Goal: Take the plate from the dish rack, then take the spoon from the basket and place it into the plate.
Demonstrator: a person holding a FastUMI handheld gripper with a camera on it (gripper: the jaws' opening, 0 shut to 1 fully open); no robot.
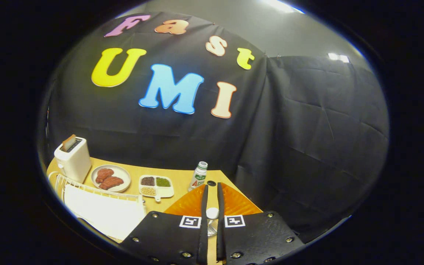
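Between the nearly closed jaws [212,191]: spoon [212,213], white handle pinched, over orange plate [236,202]. At 12 just beyond: bottle [198,176]. At 10–11: sectioned dish [156,186], meat plate [110,178], toaster [73,158], white dish rack [98,206] on tabletop [182,176].

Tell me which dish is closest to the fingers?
The orange plate. It lies right under the nearly closed fingers, which pinch a small white spoon end above it. The meat plate and the three-part dish sit farther off, toward the toaster.
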